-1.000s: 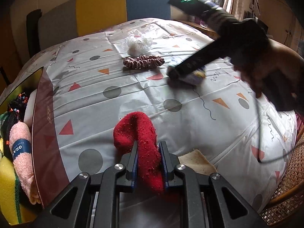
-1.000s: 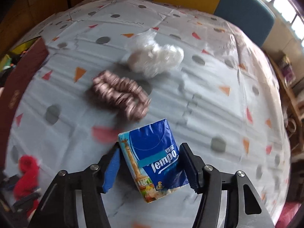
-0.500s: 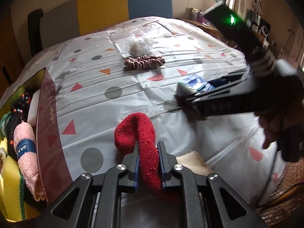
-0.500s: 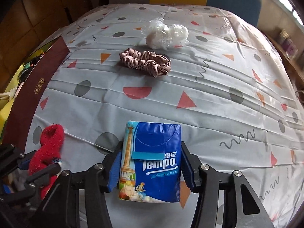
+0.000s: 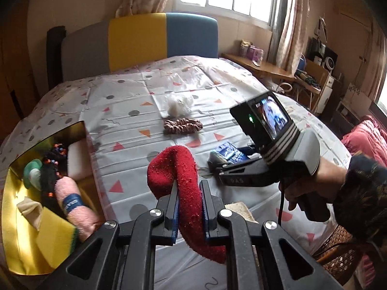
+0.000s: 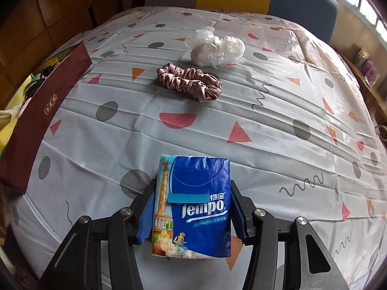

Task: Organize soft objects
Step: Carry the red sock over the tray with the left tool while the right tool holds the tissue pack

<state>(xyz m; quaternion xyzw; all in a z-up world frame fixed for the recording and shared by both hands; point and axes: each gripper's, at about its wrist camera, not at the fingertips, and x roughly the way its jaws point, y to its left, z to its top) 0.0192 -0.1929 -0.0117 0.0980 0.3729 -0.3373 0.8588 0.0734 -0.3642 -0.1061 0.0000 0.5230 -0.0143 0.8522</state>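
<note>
Lifted off the patterned plastic tablecloth (image 5: 135, 101) since a second ago, the fuzzy red sock (image 5: 183, 183) now hangs in the air, curled over at its top, pinched between the fully closed jaws of the left gripper (image 5: 189, 193). Over the same second the right gripper (image 6: 192, 207) has drawn the blue Tempo tissue pack (image 6: 193, 205) away from the scrunchie toward the near edge; its blue pads press both long sides of the pack, the jaws standing only as wide as the pack. From the left wrist view, a hand (image 5: 312, 188) in a dark patterned sleeve grips that tool's handle.

Left on the cloth are a pink satin scrunchie (image 6: 189, 82) and, just behind it, a crumpled clear plastic bag with something pale inside (image 6: 215, 48). At the table's left edge sits an open maroon box with a gold lining (image 5: 14, 176), holding a rolled pink towel (image 5: 72, 205), a yellow sponge (image 5: 53, 236) and other soft items.
</note>
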